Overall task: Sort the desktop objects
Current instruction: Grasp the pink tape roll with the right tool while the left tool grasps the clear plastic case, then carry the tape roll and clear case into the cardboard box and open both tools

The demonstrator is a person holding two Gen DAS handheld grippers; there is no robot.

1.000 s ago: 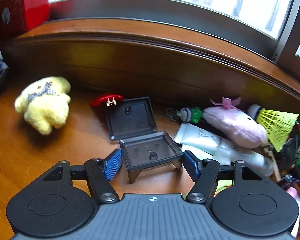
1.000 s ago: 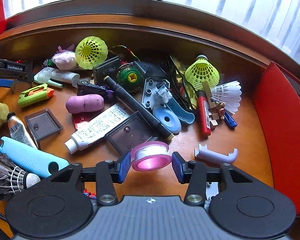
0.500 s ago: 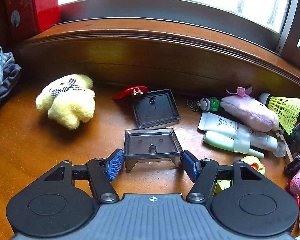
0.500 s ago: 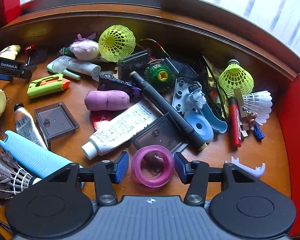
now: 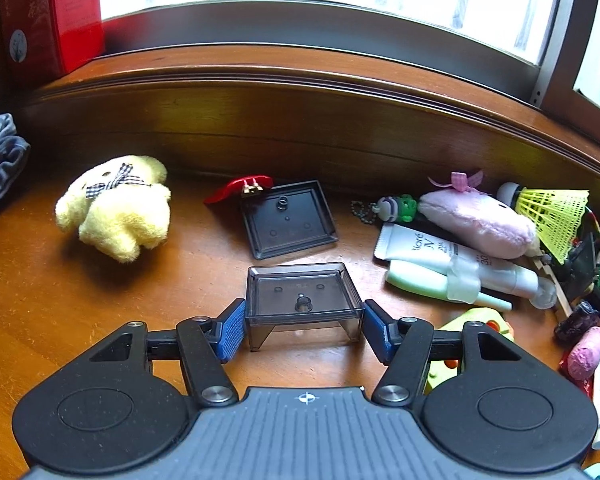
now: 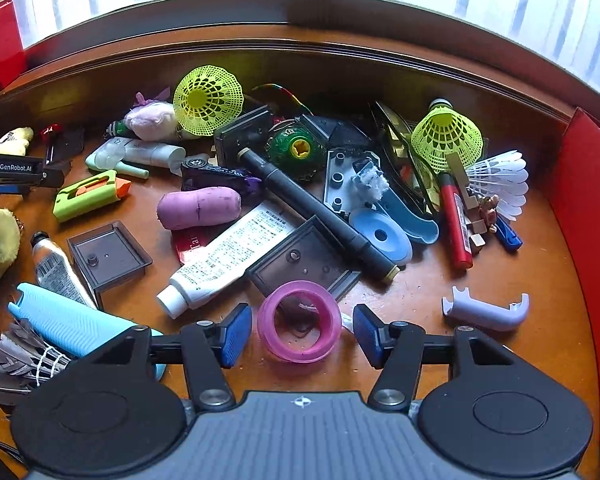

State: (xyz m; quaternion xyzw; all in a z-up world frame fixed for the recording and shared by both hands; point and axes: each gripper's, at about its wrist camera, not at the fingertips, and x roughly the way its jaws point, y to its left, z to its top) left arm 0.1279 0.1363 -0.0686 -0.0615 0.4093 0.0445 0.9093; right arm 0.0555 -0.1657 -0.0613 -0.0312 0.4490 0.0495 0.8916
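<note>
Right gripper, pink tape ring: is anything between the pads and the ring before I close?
Nothing visible. The pink tape ring lies on the desk between the right gripper's open pads, with bare gaps on both sides. The dark square tray sits just beyond it, outside the closing path.

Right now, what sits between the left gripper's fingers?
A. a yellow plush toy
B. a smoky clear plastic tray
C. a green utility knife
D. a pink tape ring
B: in the left wrist view the smoky clear plastic tray stands on the desk between the blue pads of the left gripper, narrow gaps either side.
</note>
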